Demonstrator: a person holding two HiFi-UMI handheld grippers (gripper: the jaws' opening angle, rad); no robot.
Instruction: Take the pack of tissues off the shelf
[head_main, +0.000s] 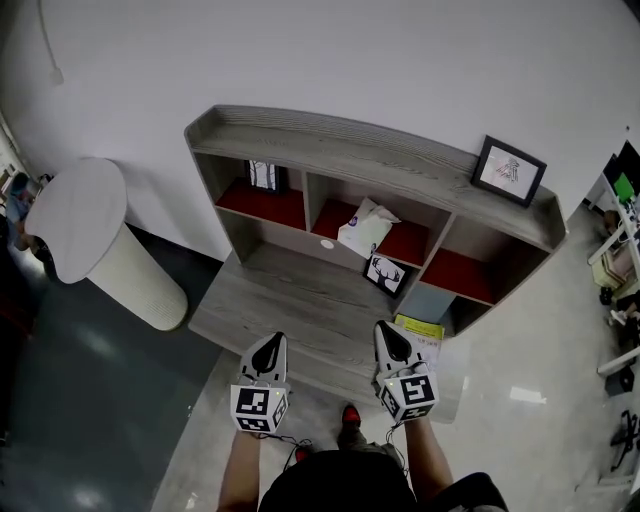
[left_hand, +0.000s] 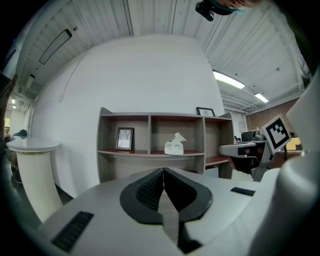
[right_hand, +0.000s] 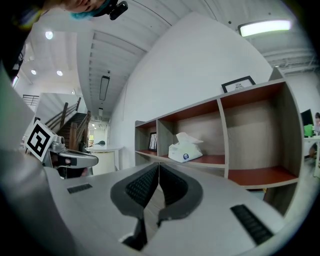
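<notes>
Both the left hand-held gripper (head_main: 272, 343) and the right hand-held gripper (head_main: 389, 335) hang over the near edge of the grey wooden table (head_main: 290, 295), each with its jaws pressed together on nothing. The pack of tissues (head_main: 365, 228) sits in the middle compartment of the shelf (head_main: 330, 142), at the far side against a white wall (head_main: 350, 60). A round white stand (head_main: 90, 230) stands at the left on the dark floor (head_main: 80, 410).

Bright ceiling strip lights (right_hand: 265, 27) are shining above the shelf (head_main: 350, 150), leaving soft shadows in its compartments. Fisheye distortion is bending every edge; dark vignetting is ringing both gripper views.
</notes>
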